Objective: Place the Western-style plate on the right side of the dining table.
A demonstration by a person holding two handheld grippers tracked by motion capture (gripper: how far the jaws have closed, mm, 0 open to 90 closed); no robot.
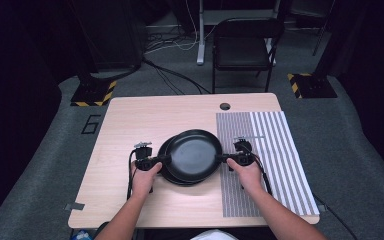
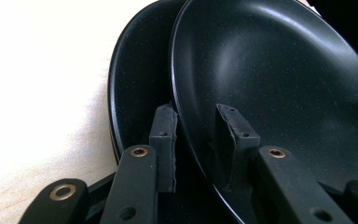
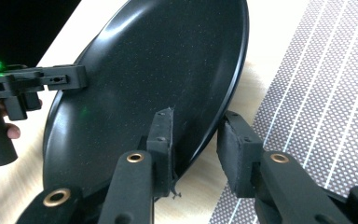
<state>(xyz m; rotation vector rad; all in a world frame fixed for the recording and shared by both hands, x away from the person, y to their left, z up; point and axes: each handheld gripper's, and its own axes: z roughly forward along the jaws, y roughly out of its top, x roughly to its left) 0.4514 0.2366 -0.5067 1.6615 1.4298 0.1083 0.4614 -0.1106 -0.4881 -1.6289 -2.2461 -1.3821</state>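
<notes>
Plate [image 1: 194,154]: black, glossy, round, shallow, atop 2nd black plate [image 2: 137,88].

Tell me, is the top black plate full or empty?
Empty. The top black plate shows only its bare, shiny inside, gripped at opposite rims by the left claw and right claw.

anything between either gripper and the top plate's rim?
Nothing visible. The left gripper and right gripper each straddle opposite edges of the top plate, which sits over a second plate on the table.
</notes>
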